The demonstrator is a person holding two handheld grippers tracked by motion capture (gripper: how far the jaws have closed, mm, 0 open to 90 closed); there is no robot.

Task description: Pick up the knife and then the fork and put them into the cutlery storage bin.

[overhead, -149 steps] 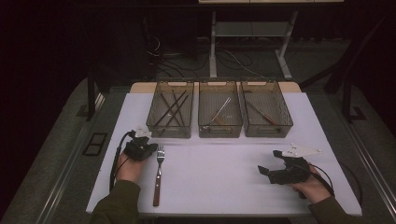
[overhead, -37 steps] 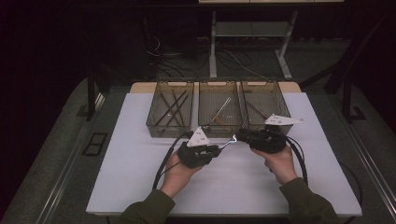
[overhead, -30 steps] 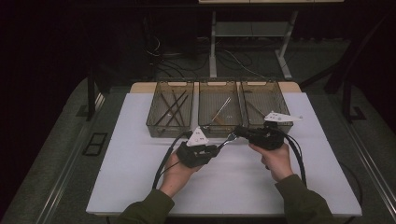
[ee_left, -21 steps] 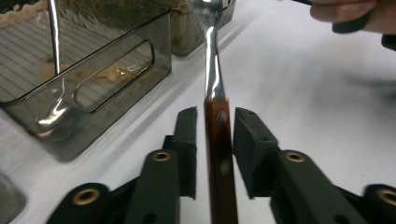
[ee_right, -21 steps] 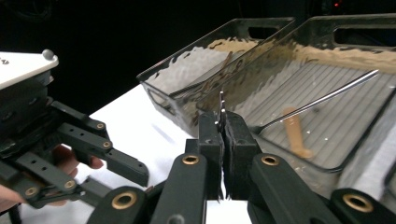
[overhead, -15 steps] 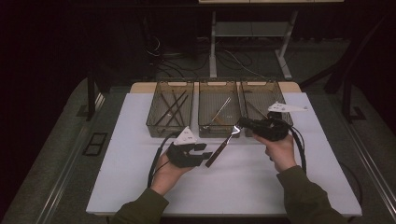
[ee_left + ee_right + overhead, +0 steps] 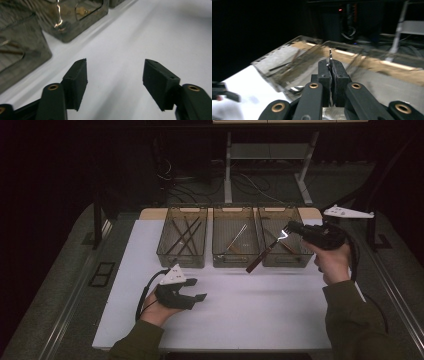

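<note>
Fork (image 7: 266,251), slim, with a bright metal head and a dark handle, hangs in the air right of centre in the high view, over the front rim of the right bin (image 7: 295,261). Its shiny tines sit at the upper right end, pinched in the right tongs (image 7: 287,231), and its handle slants down toward the lower left, with its tip in front of the gap between the middle bin (image 7: 234,262) and the right one. In the right gripper view the two black jaws are pressed together on a thin strip of metal (image 7: 330,58) that sticks up between them; the bins behind are blurred.

Left tongs (image 7: 196,292) sit low at the lower left of the high view, above the white tabletop (image 7: 260,315) and well apart from the fork. Their jaws stand apart and have just been opening, with nothing between them; the left gripper view shows bare white tabletop in the gap, and bin corners in its upper left.

Three clear brownish bins stand in a row at the far edge of the tabletop. The left bin (image 7: 172,255) holds several dark sticks, and the middle one holds a light-coloured utensil.
</note>
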